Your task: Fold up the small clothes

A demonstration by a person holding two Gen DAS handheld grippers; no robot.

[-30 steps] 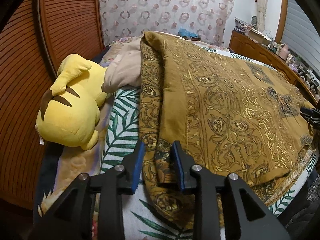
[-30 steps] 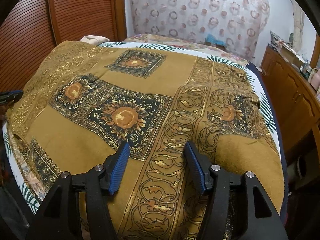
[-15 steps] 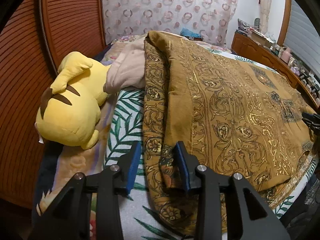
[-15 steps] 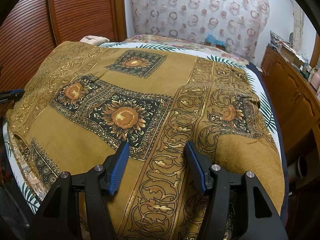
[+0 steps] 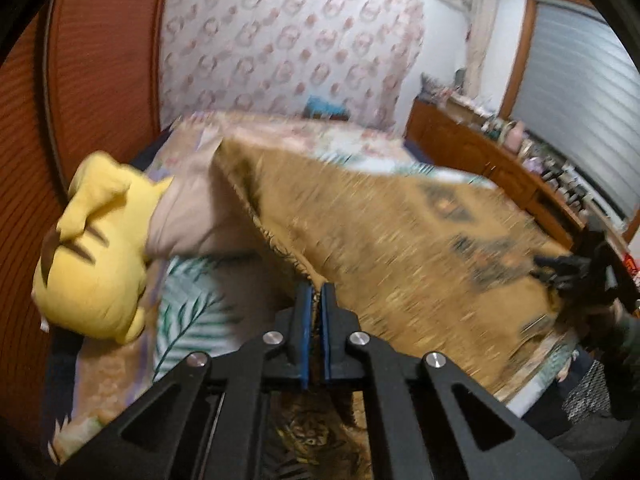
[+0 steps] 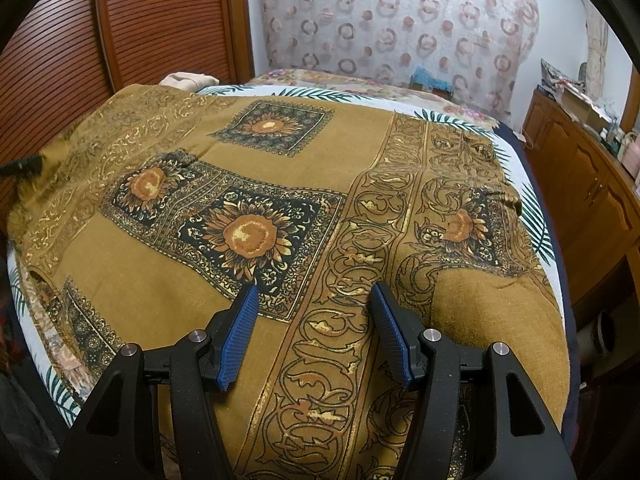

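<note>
A mustard-brown cloth [image 6: 320, 184] with gold scrollwork and dark sunflower squares lies spread over the bed. In the left wrist view my left gripper [image 5: 315, 300] is shut on the cloth's [image 5: 400, 248] near left edge and lifts it off the bed; this view is blurred by motion. In the right wrist view my right gripper [image 6: 312, 312] is open, its blue pads [image 6: 240, 336] low over the cloth's scrollwork band near the front edge. The right gripper also shows at the far right of the left wrist view [image 5: 576, 272]. The left gripper's tip shows at the left edge of the right wrist view [image 6: 20, 166].
A yellow plush toy [image 5: 92, 264] and a beige garment [image 5: 188, 220] lie at the bed's left side by the wooden slatted panel [image 6: 140, 20]. A leaf-print sheet [image 5: 188, 312] covers the bed. A cluttered wooden cabinet [image 6: 592, 184] runs along the right.
My left gripper has shut on the cloth's left edge and pulled it upward; the cloth there has risen off the sheet. The right gripper has stayed open over the cloth.
</note>
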